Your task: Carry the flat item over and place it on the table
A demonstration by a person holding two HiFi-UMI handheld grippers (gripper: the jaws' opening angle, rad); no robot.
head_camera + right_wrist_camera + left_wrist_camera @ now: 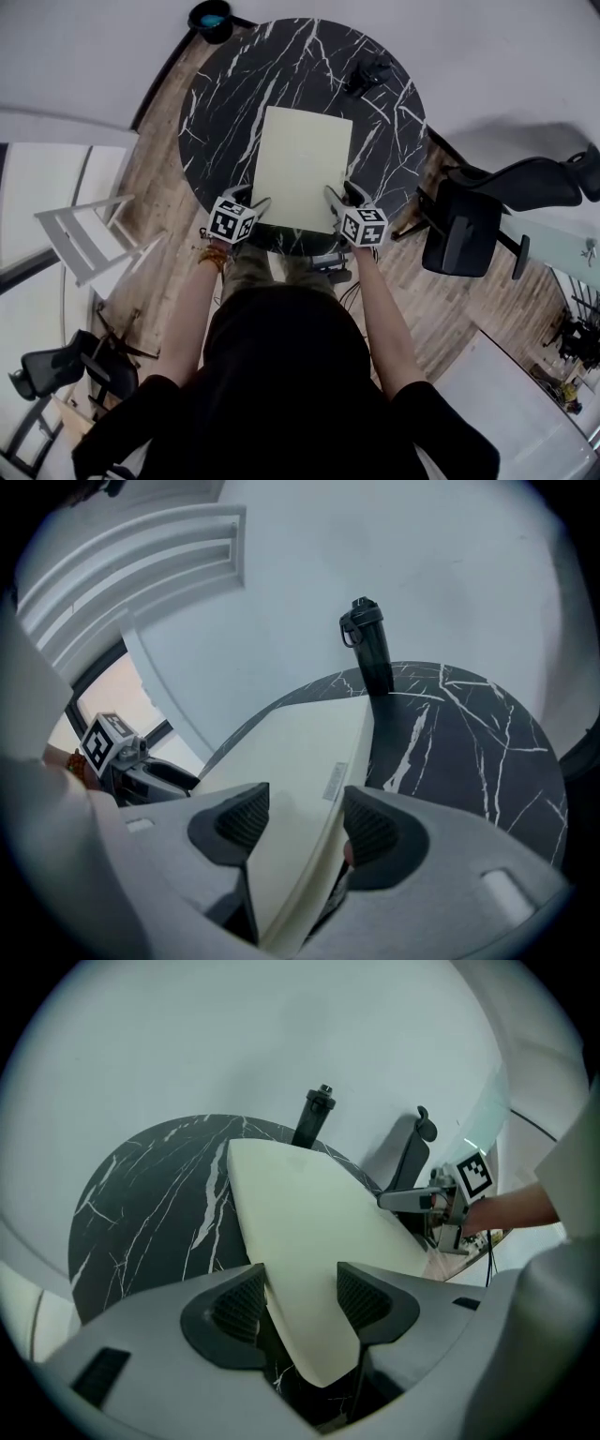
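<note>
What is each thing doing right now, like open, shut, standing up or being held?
pale board: held by its two near corners over the table; I can't tell if it rests flat.
left tool: shut on the pale board.
right tool: shut on the pale board.
black bottle: upright on the table, cap on.

No legible text, brand or number, small pale label (336, 782) on edge of flat item (291, 752), print too small to read, black-and-white square code markers, patterns only, on cube (232, 219) of left gripper (254, 203) and on that of right gripper (338, 198)
</note>
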